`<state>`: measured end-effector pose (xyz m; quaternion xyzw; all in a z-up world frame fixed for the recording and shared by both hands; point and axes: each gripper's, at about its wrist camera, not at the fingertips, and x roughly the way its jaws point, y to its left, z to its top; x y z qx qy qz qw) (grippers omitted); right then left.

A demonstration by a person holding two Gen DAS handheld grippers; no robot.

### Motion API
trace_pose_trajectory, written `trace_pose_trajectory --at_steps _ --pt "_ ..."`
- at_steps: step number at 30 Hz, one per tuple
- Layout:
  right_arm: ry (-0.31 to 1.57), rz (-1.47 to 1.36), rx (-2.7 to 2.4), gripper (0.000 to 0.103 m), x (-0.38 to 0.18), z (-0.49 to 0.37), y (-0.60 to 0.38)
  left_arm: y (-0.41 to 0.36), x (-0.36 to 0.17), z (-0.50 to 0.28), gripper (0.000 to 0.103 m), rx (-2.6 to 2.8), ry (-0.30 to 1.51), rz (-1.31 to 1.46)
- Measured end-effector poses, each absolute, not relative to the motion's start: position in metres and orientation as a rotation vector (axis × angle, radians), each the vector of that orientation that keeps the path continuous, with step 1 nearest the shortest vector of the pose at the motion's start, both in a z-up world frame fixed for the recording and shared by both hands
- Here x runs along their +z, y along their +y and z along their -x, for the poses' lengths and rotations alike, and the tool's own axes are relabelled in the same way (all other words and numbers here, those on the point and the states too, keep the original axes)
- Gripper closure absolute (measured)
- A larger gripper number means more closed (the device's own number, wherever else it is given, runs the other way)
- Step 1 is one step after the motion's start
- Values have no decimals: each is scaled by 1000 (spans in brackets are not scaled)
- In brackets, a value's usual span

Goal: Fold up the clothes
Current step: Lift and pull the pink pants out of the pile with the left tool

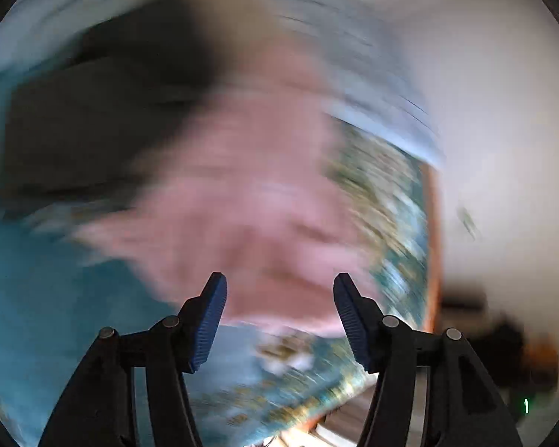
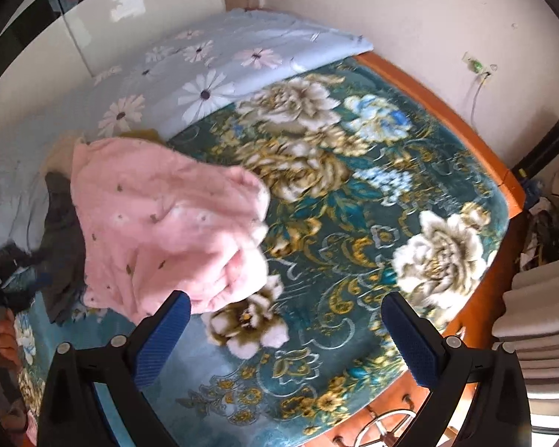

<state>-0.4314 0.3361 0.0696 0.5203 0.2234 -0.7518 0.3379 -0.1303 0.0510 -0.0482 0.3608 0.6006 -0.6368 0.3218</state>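
Observation:
A pink garment [image 2: 160,219] with small dark specks lies crumpled on the left of the bed's teal floral blanket [image 2: 354,193]. A dark garment [image 2: 61,231] lies partly under its left side. My right gripper [image 2: 285,331] is open and empty, above the blanket just right of the pink garment. The left wrist view is heavily motion-blurred: the pink garment [image 1: 242,201] fills its middle, the dark garment [image 1: 100,119] sits upper left. My left gripper [image 1: 279,320] is open with nothing between its pads, close above the pink garment's near edge.
A light blue daisy-print sheet [image 2: 212,70] covers the far end of the bed. The orange wooden bed frame [image 2: 466,134] runs along the right, by a white wall. Clutter [image 2: 548,231] lies on the floor at right. A person's hand [image 2: 3,339] shows at far left.

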Motion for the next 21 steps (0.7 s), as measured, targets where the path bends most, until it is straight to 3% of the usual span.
trace_pose_trajectory --at_steps 4,11,21 --pt "531 -1445 -1889 0 48 423 322 41 -95 79 44 -1487 1655 -882" --pt "384 -1653 -1737 0 -8 404 297 28 -151 92 44 -1473 1676 -973" --pt "395 -1738 -1700 0 -42 401 272 3 -185 138 44 -1637 1517 -1123"
